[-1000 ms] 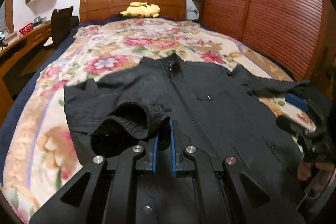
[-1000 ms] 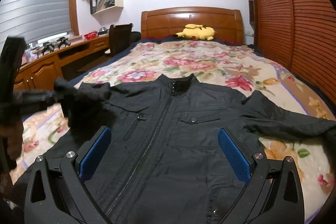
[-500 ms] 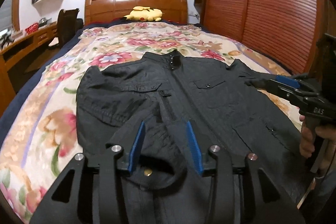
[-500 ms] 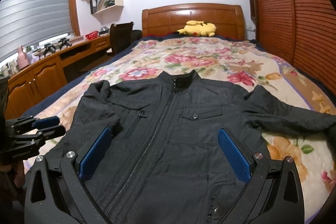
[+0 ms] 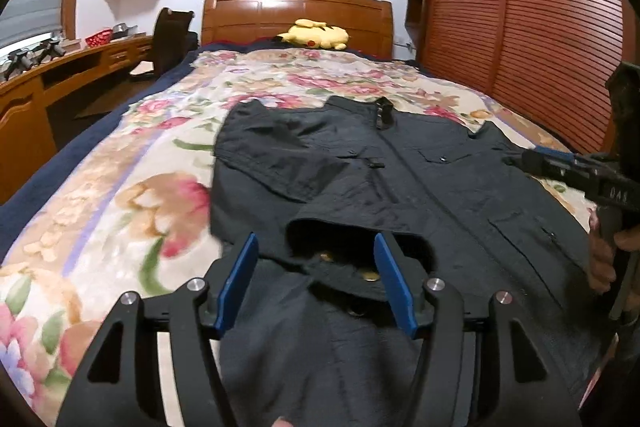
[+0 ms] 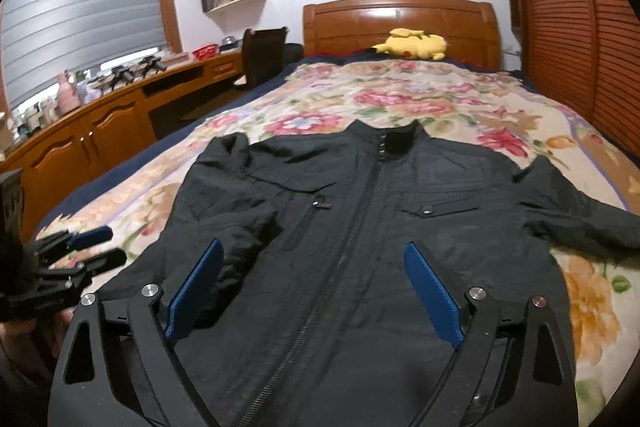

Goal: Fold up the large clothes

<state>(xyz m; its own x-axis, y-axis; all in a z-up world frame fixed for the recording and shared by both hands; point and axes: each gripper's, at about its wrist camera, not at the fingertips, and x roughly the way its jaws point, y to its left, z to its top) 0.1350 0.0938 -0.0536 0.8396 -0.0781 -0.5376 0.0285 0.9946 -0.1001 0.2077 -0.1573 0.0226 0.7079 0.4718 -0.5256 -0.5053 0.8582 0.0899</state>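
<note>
While the black jacket (image 6: 372,227) lay zipped and face up on the flowered bedspread (image 6: 420,99), we held the left gripper (image 5: 316,279) spread wide over its folded-in sleeve cuff (image 5: 352,247) and the right gripper (image 6: 314,291) equally wide above its front, both gripping nothing.

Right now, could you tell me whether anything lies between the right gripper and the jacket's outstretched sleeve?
Nothing visible does. The right gripper hangs open over the jacket front, and the sleeve lies spread on the quilt to its right, with only jacket cloth and bare quilt between them.
</note>
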